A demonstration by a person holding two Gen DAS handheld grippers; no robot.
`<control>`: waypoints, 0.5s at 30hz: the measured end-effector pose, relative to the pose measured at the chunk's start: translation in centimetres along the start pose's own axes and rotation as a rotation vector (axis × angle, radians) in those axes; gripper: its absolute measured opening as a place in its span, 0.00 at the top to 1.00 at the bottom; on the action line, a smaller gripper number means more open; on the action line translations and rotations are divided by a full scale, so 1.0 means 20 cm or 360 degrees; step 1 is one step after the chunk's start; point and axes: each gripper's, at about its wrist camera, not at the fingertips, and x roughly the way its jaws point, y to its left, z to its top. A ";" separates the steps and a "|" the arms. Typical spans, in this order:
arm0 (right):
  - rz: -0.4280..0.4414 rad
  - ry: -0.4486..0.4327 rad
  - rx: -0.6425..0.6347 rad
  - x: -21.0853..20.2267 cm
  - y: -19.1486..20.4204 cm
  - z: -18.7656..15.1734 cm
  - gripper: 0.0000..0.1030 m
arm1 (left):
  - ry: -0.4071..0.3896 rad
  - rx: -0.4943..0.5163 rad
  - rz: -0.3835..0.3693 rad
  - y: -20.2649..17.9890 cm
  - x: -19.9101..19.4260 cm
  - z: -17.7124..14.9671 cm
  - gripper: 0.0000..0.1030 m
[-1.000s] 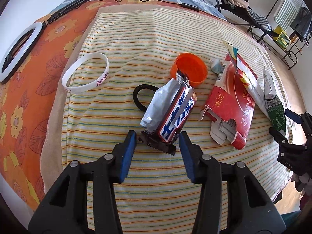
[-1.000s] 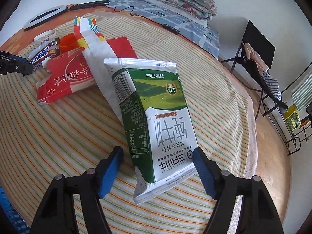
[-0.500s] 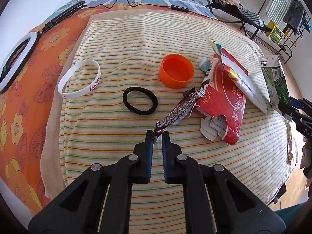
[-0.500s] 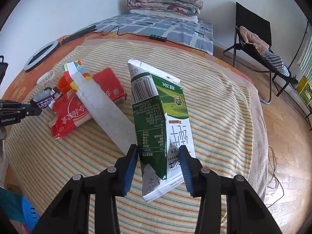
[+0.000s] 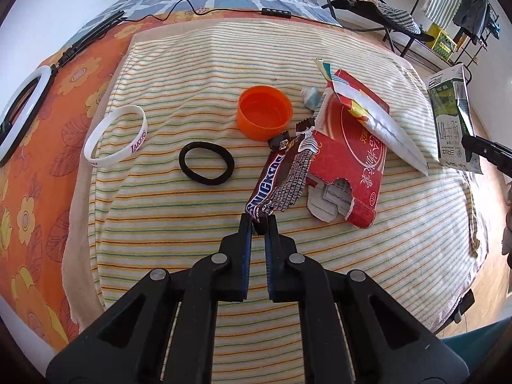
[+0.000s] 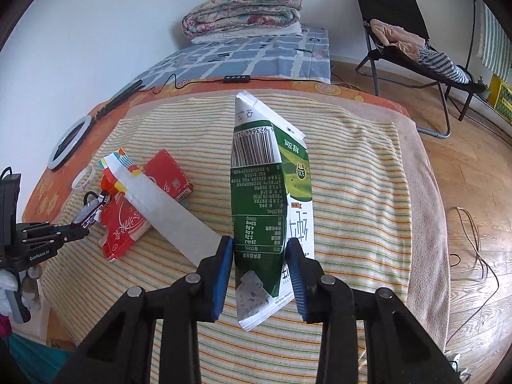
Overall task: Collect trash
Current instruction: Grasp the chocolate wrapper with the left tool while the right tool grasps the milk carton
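Your left gripper (image 5: pixel 258 224) pinches the Snickers wrapper (image 5: pixel 279 179) at its fingers' tips; your right gripper (image 6: pixel 260 252) clamps the milk carton (image 6: pixel 270 198) between its fingers.

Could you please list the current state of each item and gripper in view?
Left gripper: shut on wrapper.
Brown Snickers wrapper: crumpled, pinched at one end.
Right gripper: shut on carton.
Green-and-white milk carton: flattened, held upright.
Red cardboard box: torn open, lying flat.
Orange plastic cap: open side up.

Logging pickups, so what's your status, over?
Left tool shut on Snickers wrapper. Right tool shut on milk carton. Red box left on towel; nothing blocking.
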 end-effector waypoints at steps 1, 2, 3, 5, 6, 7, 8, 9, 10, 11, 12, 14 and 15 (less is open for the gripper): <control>0.0010 0.0001 0.0013 0.00 -0.01 0.00 0.66 | 0.0001 0.0005 0.0005 -0.01 0.00 0.00 0.85; 0.0019 0.0003 0.0024 -0.01 -0.01 0.00 0.66 | -0.0004 0.0005 0.0000 -0.01 0.01 0.01 0.74; 0.0026 0.0002 0.0036 -0.01 -0.03 0.00 0.66 | -0.0012 0.0005 0.0001 -0.01 0.01 0.01 0.66; 0.0048 0.0004 0.0070 -0.02 -0.05 0.00 0.66 | -0.0027 0.0027 0.0003 -0.03 0.00 0.02 0.65; 0.0061 0.0005 0.0086 -0.02 -0.06 0.00 0.66 | -0.0033 0.0048 0.0010 -0.04 0.01 0.03 0.65; 0.0076 0.0007 0.0101 -0.02 -0.07 0.00 0.66 | -0.0044 0.0062 0.0027 -0.05 0.00 0.03 0.65; 0.0088 0.0007 0.0118 -0.02 -0.09 0.00 0.66 | -0.0051 0.0072 0.0034 -0.05 0.01 0.04 0.65; 0.0098 0.0005 0.0135 -0.02 -0.10 0.00 0.66 | -0.0053 0.0078 0.0026 -0.06 0.01 0.05 0.66; 0.0103 0.0005 0.0148 -0.03 -0.11 0.00 0.66 | -0.0051 0.0085 0.0016 -0.06 0.01 0.05 0.69; 0.0102 0.0005 0.0159 -0.03 -0.13 0.00 0.66 | -0.0045 0.0091 0.0024 -0.07 0.02 0.05 0.83; 0.0099 0.0005 0.0168 -0.03 -0.14 0.00 0.66 | -0.0037 0.0098 0.0035 -0.07 0.03 0.05 0.90; 0.0100 0.0007 0.0194 -0.03 -0.17 0.00 0.66 | -0.0038 0.0099 0.0027 -0.07 0.04 0.05 0.91; 0.0104 0.0007 0.0212 -0.03 -0.19 -0.01 0.66 | -0.0040 0.0095 0.0030 -0.07 0.04 0.05 0.93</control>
